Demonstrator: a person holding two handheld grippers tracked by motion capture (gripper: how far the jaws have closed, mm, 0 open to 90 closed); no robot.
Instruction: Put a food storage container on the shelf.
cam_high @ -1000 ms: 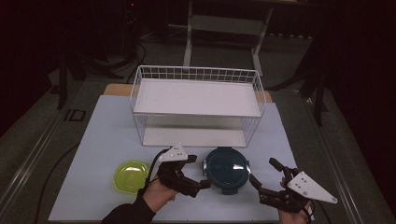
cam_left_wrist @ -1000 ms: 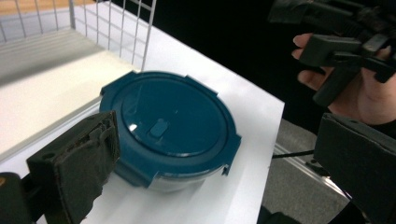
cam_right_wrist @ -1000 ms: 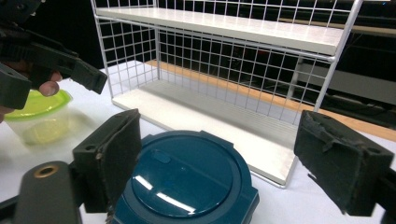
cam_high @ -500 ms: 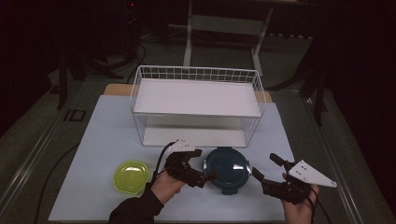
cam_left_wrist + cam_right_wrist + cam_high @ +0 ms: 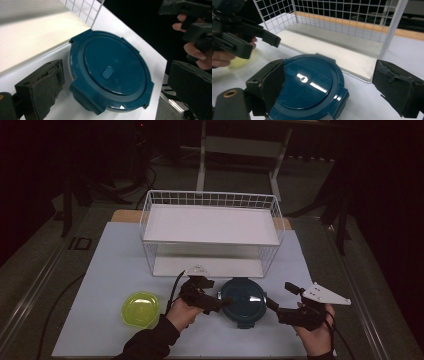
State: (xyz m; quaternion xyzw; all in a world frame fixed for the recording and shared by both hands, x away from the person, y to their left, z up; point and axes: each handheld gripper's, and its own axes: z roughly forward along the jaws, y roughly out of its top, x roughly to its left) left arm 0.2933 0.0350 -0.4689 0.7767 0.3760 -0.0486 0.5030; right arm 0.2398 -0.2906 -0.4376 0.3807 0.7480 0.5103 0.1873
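Observation:
A round dark-blue lidded container (image 5: pixel 243 300) sits on the white table near the front edge. My left gripper (image 5: pixel 217 292) is at its left rim, open, with the jaws on either side of the container's near edge (image 5: pixel 110 72). My right gripper (image 5: pixel 280 295) is just right of the container, also open. In the right gripper view the container (image 5: pixel 309 85) lies between its wide-spread pads (image 5: pixel 270 82), and the left gripper (image 5: pixel 244 30) shows at upper left. Neither gripper holds anything.
A white wire rack (image 5: pixel 210 232) with two shelves stands right behind the container, its lower shelf (image 5: pixel 329 47) close by. A small yellow-green lidded container (image 5: pixel 141 310) sits to the left. The table's front edge (image 5: pixel 200 354) is close to the hands.
The left gripper has shifted right and forward up to the blue container's rim. The right gripper has moved left toward the container.

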